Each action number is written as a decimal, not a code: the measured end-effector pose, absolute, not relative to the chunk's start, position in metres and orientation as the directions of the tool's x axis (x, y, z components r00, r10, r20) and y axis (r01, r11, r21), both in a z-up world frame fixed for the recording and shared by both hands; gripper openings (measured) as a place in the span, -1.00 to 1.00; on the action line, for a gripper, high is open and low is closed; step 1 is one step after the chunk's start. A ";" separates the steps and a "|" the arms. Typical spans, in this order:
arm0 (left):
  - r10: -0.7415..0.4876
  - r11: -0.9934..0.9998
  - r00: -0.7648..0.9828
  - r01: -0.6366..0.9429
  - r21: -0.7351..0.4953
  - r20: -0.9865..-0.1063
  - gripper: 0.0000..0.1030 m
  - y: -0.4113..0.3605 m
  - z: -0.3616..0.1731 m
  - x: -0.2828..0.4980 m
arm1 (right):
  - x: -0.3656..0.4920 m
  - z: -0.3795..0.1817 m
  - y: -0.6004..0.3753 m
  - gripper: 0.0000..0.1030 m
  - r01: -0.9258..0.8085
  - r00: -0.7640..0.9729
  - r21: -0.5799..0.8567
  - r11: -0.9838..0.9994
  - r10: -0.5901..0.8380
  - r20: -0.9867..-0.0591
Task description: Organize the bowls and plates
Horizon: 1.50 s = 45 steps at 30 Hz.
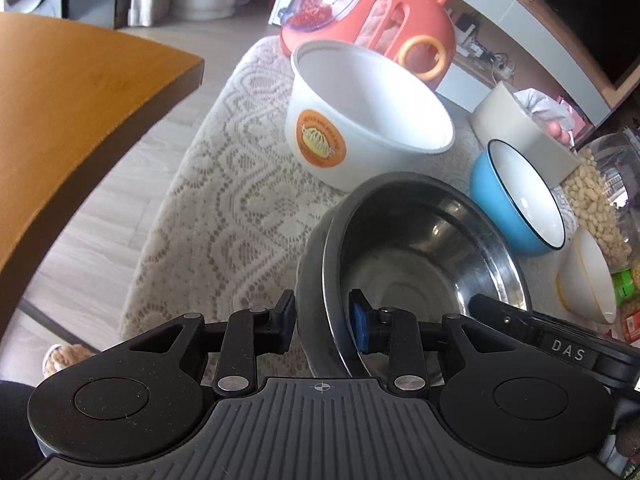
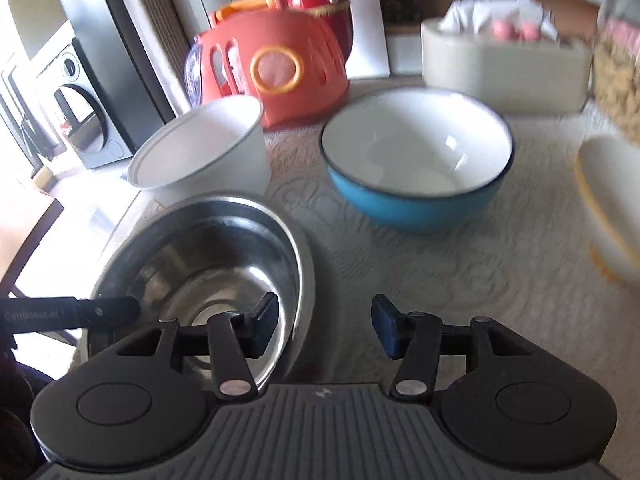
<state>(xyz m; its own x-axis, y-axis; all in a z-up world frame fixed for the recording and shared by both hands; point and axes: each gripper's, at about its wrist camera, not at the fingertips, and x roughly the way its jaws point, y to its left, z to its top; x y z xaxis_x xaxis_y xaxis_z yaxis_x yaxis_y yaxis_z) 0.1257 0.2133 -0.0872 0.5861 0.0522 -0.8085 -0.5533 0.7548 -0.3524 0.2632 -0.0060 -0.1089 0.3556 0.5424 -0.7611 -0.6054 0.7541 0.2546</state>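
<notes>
A lace cloth (image 1: 224, 184) covered the bench (image 2: 420, 288), and every dish stood on it. At the far side sat an orange basket (image 2: 280, 60), with a beige box (image 2: 500, 68) to its right. The steel bowl (image 1: 424, 248) was nearest, at the bench's left edge. The left claw (image 1: 324, 320) was clenched on that bowl's near rim, one finger outside the wall and the blue-padded one inside. Behind it stood the white bowl (image 1: 360, 120), bearing an orange sticker and tilted slightly. To the right of the steel bowl sat the blue bowl (image 2: 416, 164), white inside with a dark rim. Farther right was a small white bowl (image 2: 608, 208) with a yellow edge. The right claw (image 2: 324, 320) hung released just right of the steel bowl, grasping nothing, its left finger over the bowl's rim.
</notes>
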 end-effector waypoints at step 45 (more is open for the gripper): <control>-0.234 0.852 0.616 -0.243 -0.465 -0.752 -0.42 0.006 -0.076 0.367 | 0.425 -0.097 -0.240 0.41 -0.177 0.636 0.272 0.946 0.321 -0.702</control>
